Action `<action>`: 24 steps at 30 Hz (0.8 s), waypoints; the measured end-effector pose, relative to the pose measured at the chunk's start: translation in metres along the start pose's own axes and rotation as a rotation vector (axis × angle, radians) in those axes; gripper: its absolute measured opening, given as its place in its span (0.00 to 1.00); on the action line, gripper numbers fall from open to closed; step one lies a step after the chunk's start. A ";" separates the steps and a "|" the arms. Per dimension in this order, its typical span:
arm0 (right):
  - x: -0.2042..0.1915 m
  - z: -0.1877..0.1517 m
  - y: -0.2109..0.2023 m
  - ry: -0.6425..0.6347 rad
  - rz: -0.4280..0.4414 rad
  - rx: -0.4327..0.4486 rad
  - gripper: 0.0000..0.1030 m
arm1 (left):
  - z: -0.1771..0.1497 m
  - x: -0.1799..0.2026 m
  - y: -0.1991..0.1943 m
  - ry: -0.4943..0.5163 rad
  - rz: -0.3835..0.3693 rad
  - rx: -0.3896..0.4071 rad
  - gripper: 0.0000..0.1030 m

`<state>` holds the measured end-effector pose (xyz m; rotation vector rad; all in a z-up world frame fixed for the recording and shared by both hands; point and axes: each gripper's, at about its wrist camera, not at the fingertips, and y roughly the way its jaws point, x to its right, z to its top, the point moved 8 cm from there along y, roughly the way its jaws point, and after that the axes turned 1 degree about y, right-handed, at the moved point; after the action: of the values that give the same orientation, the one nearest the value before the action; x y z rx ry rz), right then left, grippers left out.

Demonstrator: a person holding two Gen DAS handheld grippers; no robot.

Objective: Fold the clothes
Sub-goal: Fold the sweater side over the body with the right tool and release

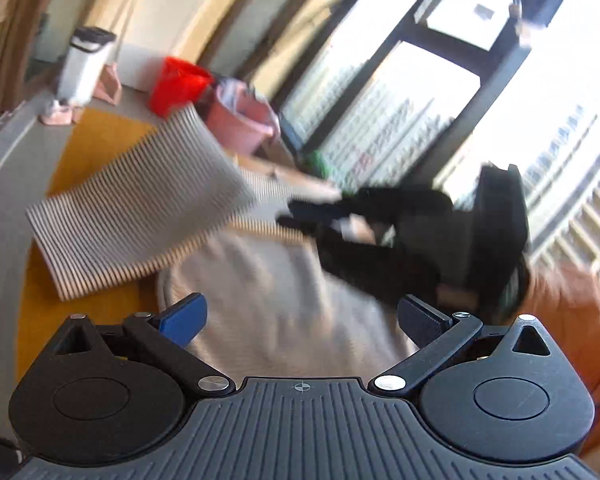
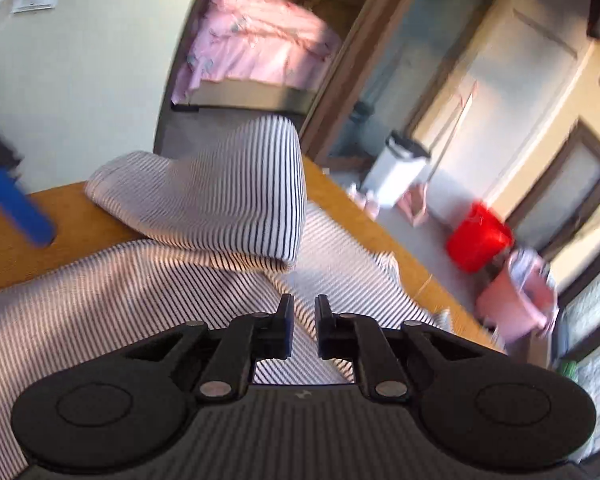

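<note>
My left gripper [image 1: 300, 320] has its jaws wide apart over the striped garment [image 1: 276, 300], holding nothing. My right gripper [image 2: 302, 326] has its jaws nearly together, only a narrow gap, nothing between them; the garment lies on the wooden table [image 2: 28, 248], one part folded over. Farther off stands a red bucket [image 2: 478, 238]. No writing is readable. Only the left view shows the windows [image 1: 380, 120]; only the right shows pink bedding [image 2: 256, 36].

A home: pink-quilted bed [image 2: 256, 40] through the doorway, buckets [image 2: 478, 236].
</note>
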<state>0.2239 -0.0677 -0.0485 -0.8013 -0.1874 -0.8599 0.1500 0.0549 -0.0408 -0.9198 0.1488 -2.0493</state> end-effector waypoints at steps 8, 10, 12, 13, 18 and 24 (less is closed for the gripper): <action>-0.106 0.030 0.014 -0.266 0.159 0.149 0.34 | 0.065 0.000 -0.042 0.016 0.199 0.223 1.00; -0.123 0.040 0.033 -0.255 0.186 0.135 0.34 | 0.069 -0.001 -0.052 0.003 0.220 0.238 1.00; -0.135 0.049 0.051 -0.241 0.195 0.122 0.35 | 0.070 -0.003 -0.060 -0.015 0.239 0.247 1.00; -0.139 0.052 0.059 -0.236 0.186 0.117 0.36 | 0.069 -0.004 -0.064 -0.024 0.247 0.252 1.00; -0.142 0.070 0.072 -0.165 0.211 0.073 0.05 | 0.068 -0.011 -0.068 -0.065 0.233 0.265 1.00; -0.008 0.095 0.031 0.265 0.102 0.201 0.05 | 0.074 -0.016 -0.067 -0.098 0.196 0.321 1.00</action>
<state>0.2564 0.0155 -0.0031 -0.4993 0.0017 -0.8272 0.1601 0.1249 0.0317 -0.7701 -0.1357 -1.7784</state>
